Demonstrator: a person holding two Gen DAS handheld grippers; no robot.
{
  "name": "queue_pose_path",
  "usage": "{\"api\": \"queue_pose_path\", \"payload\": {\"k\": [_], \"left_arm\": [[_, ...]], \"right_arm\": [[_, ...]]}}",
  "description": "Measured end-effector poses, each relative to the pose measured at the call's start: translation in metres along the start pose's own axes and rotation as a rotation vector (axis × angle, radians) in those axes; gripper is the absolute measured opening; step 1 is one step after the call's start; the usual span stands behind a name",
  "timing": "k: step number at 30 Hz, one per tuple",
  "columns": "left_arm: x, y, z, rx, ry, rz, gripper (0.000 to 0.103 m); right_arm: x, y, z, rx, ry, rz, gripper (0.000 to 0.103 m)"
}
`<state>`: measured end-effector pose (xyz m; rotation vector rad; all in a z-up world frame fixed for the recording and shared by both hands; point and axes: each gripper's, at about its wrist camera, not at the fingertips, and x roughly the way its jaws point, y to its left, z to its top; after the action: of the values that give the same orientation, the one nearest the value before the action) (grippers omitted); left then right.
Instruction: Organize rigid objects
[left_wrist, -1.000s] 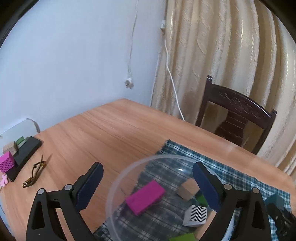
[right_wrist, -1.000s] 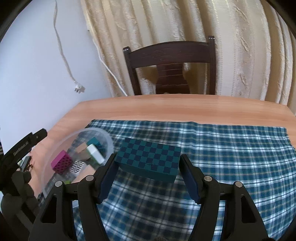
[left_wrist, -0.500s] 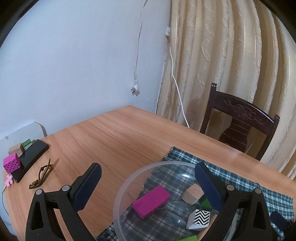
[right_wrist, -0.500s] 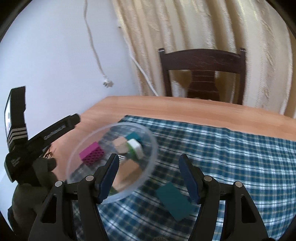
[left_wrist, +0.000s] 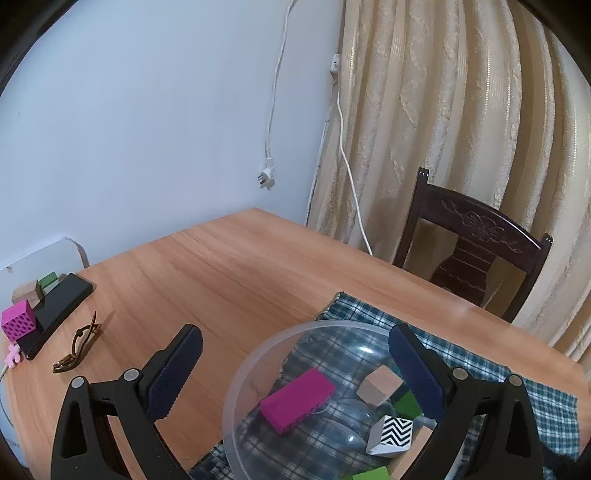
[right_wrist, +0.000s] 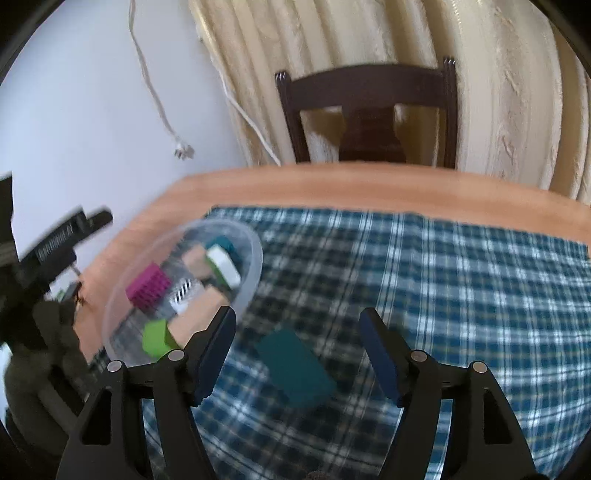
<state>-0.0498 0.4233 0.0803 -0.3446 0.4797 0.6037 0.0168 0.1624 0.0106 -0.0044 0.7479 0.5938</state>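
Teal and flat, one block (right_wrist: 295, 373) is seen lying on the checked cloth (right_wrist: 461, 288) just outside the clear bowl (right_wrist: 255, 266) — not yet sorted, as far as can be judged. Most of the work appears done: inside the bowl a magenta block (left_wrist: 297, 398), a plain wooden cube (left_wrist: 378, 384), a zigzag-patterned cube (left_wrist: 389, 434) and green pieces (left_wrist: 406, 404) are already gathered, though the right view is blurred and an exact count cannot be given. What is left, it seems, is the teal block, and perhaps the few small blocks (left_wrist: 18, 325) kept beside a dark slab (left_wrist: 59, 306) at the far edge of the wooden counter (left_wrist: 221, 277); whether those belong to the task cannot be told. The teal block lies below and between the spread fingers of the right gripper (right_wrist: 297, 354), which is released and holds nothing; no contact with the block is seen. The left gripper (left_wrist: 295, 373) is likewise spread wide and empty, with the near rim of the bowl seen between its fingers — one finger over bare counter, the other over the bowl's inside.
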Motion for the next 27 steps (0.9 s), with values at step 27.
{"api": "queue_pose_path", "payload": {"k": [27], "left_arm": [[0.001, 0.002, -0.001, -0.016, 0.011, -0.011, 0.103]], "right_arm": [[0.009, 0.019, -0.009, -0.106, 0.016, -0.062, 0.031]]}}
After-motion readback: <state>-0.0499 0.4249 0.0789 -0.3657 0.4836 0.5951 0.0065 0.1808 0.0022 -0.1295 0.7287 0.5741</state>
